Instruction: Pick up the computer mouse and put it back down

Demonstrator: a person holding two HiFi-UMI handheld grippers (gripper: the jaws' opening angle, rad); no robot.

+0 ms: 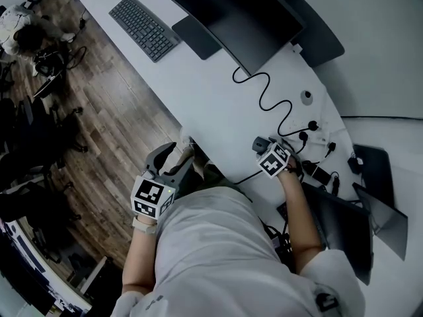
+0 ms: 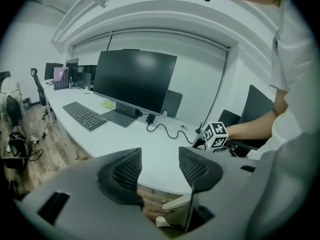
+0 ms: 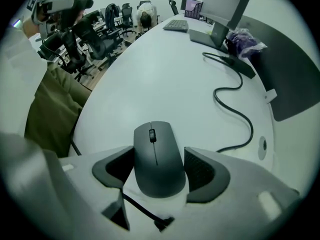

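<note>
A dark grey computer mouse [image 3: 157, 159] sits between the jaws of my right gripper [image 3: 159, 170], both pads pressed against its sides. It is at the near right part of the white desk [image 3: 150, 74]; I cannot tell if it rests on the surface or hangs just above. In the head view the mouse [image 1: 260, 144] peeks out ahead of the right gripper [image 1: 269, 152]. My left gripper [image 1: 173, 157] is held off the desk's front edge over the floor, open with nothing between its fingers [image 2: 124, 174]. Its view catches the right gripper's marker cube [image 2: 216, 135].
A black monitor [image 1: 231, 12] and keyboard [image 1: 143, 27] stand further along the desk. A black cable [image 1: 264, 98] snakes from the monitor toward the right gripper. Plugs and wires [image 1: 317, 157] and a dark laptop [image 1: 344, 223] lie to its right. Office chairs [image 3: 90, 34] crowd the floor.
</note>
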